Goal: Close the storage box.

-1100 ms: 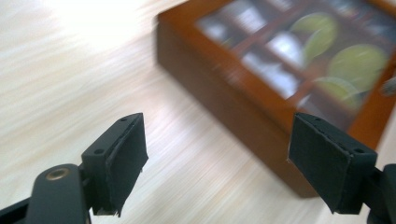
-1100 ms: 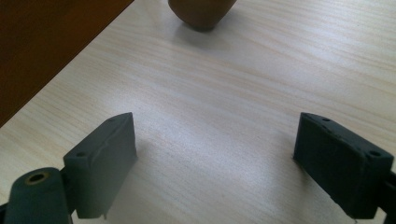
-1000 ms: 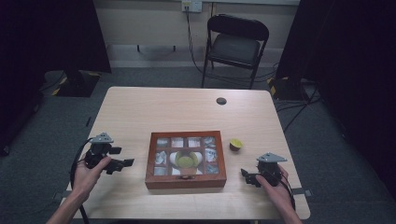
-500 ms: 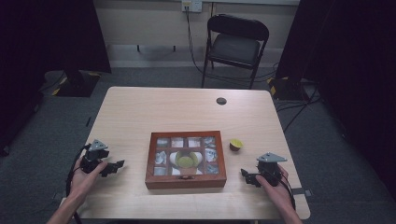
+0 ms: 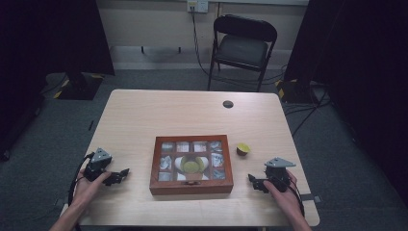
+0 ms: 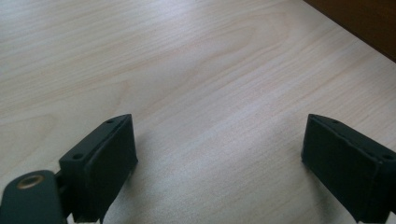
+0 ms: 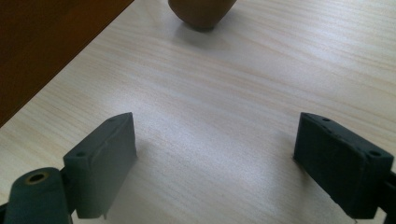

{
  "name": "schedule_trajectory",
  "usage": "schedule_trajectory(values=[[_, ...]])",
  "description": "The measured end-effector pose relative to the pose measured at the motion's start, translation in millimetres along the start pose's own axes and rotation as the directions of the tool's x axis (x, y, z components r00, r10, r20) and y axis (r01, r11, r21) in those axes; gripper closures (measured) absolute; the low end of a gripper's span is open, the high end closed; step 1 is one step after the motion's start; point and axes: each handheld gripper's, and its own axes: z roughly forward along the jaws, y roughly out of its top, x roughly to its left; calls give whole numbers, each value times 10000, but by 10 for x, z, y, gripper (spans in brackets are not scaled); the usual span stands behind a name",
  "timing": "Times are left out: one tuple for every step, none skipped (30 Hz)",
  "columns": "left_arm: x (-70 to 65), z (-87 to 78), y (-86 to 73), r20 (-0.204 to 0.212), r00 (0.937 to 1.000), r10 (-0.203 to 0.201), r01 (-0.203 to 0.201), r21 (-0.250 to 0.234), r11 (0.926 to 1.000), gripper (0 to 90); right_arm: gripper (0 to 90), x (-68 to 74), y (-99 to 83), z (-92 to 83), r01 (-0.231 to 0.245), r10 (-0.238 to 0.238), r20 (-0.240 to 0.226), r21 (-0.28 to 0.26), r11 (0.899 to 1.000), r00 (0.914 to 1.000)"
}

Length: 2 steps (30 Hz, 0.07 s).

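Down toward the tabletop and a little nearer the person is where the left gripper (image 5: 117,176) has gone since the earlier picture; the right gripper (image 5: 254,182) has stayed where it was, and so have the box and the little cup.

Biggest of all is the pale wooden table (image 5: 144,120), with grey carpet around it. Behind its far edge stands a black folding chair (image 5: 243,45).

Next comes the brown wooden box with a glass lid split into small panes (image 5: 191,163). It lies shut in the middle of the near half of the table, between the two grippers and apart from both. Small packets and something round and yellow-green show through the glass.

Each black gripper sits low over the table in a hand. The left one is near the left edge, and its jaws point at the box. Its jaws have just been opening, and they stand wide apart with only bare wood between them. The right one is by the right side of the box, also spread wide and holding nothing.

A small brown cup with a yellow top (image 5: 243,149) stands just beside the box's far right corner. A tiny dark round disc (image 5: 228,104) lies near the far edge.
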Motion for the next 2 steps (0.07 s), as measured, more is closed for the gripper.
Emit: schedule_trajectory(values=[[-2,5,1,-119,9999,-78,78,30,10000,65,121,0,0,0,-1,1,0,0,10000,10000],[-5,8,4,-246,9996,-168,169,75,9998,27,119,0,0,0,-5,5,10,3,10000,10000]])
